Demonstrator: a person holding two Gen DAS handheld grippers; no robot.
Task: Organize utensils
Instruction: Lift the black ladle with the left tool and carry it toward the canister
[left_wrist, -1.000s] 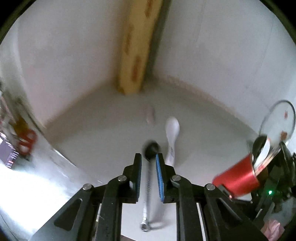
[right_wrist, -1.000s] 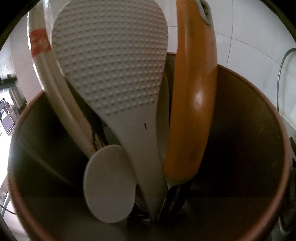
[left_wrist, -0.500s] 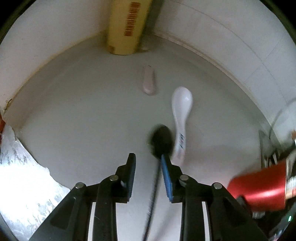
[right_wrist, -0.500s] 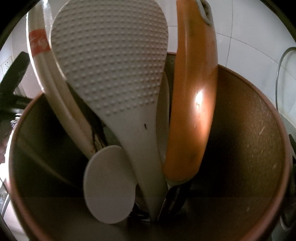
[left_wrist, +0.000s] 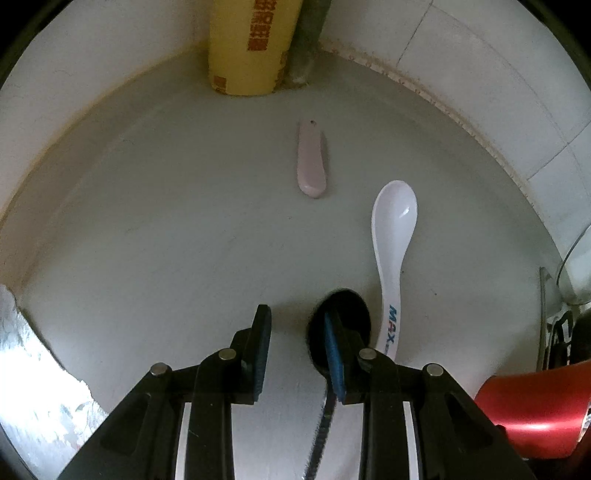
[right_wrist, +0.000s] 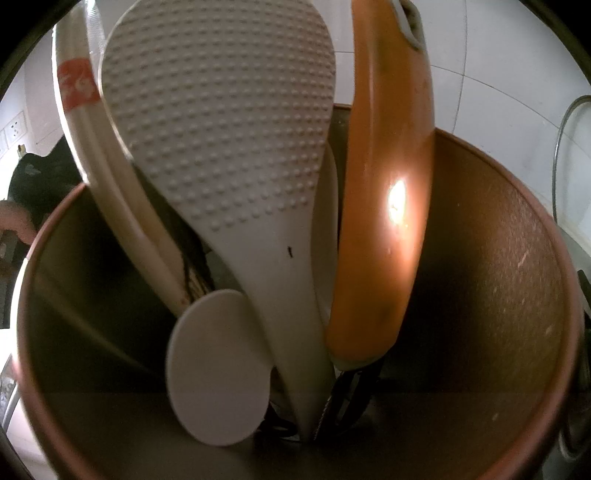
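Observation:
In the left wrist view my left gripper (left_wrist: 295, 314) stands open, low over the grey counter (left_wrist: 166, 240). A black spoon (left_wrist: 345, 301) lies there; its bowl is under the right fingertip and its metal handle runs back between the jaws, with no pad pressing on it. Beside it lies a white spoon (left_wrist: 393, 236) marked MAX, and farther off a pale pink utensil (left_wrist: 311, 162). The right wrist view looks straight into the red utensil holder (right_wrist: 517, 258), which holds a dimpled rice paddle (right_wrist: 221, 129), an orange handle (right_wrist: 388, 184) and a white disc (right_wrist: 218, 365). My right gripper's fingers are hidden outside the holder.
A yellow roll (left_wrist: 251, 48) stands in the tiled back corner. The red holder (left_wrist: 535, 406) is at the lower right of the left wrist view, with a glass lid (left_wrist: 576, 266) behind it. Crinkled foil (left_wrist: 33, 387) covers the counter's left edge.
My left gripper has come down and forward over the black spoon, and its jaws have widened. The right wrist view into the holder is unchanged.

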